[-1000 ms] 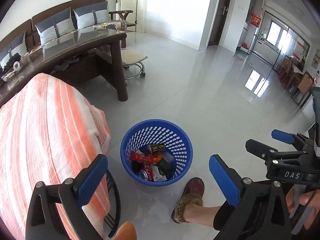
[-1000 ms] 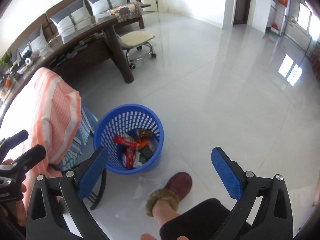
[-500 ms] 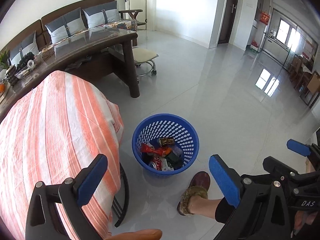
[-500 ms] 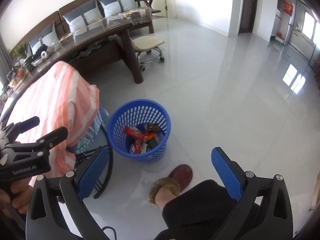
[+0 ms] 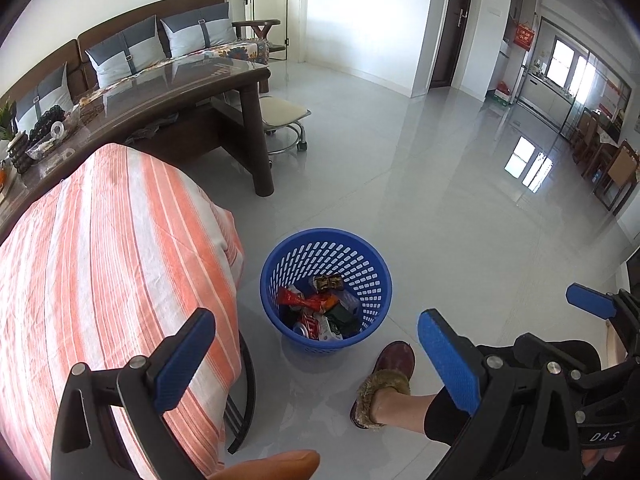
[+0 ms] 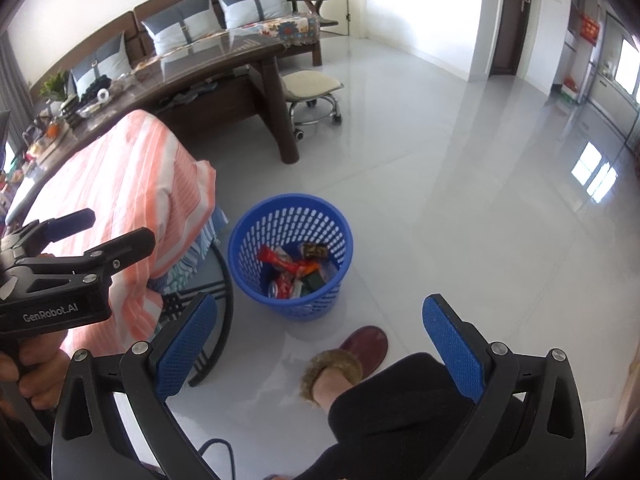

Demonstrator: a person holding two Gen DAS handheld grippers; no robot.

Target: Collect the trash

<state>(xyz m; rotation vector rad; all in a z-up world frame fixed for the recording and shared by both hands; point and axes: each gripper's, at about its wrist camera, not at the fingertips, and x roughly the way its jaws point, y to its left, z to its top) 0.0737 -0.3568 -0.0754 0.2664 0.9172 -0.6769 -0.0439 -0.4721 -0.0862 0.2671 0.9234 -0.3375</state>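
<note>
A round blue plastic basket [image 5: 326, 280] with perforated, lattice-like walls is seen standing on the glossy pale grey tiled floor [image 5: 440, 200]. Inside it a heap of crumpled trash wrappers [image 5: 320, 308] is held: shiny red foil, a dark green packet, a brown-and-gold pack near the far wall, and what appears to be a can end. The same basket is shown in the right wrist view [image 6: 291, 264], just beside a bench draped in orange-and-white striped woven cloth [image 5: 100, 260], whose curved black metal frame [image 6: 218, 320] is visible under the hem.

The left claw [image 5: 316, 360] is held spread wide above the floor, its blue textured rubber pads [image 5: 186, 360] well apart and nothing between them. The right claw [image 6: 320, 344] is likewise spread, its mesh-patterned blue pads [image 6: 450, 348] gripping nothing. Both are kept apart from the basket.

A maroon slipper with a tan fuzzy collar [image 5: 386, 380] is worn on a foot planted just beside the basket. Farther off, a long dark wooden table with a reflective glass top [image 5: 180, 88], a cushioned stool on a chrome wheeled base [image 5: 284, 120] and a brown sofa with grey-and-white cushions [image 5: 160, 44] are seen.
</note>
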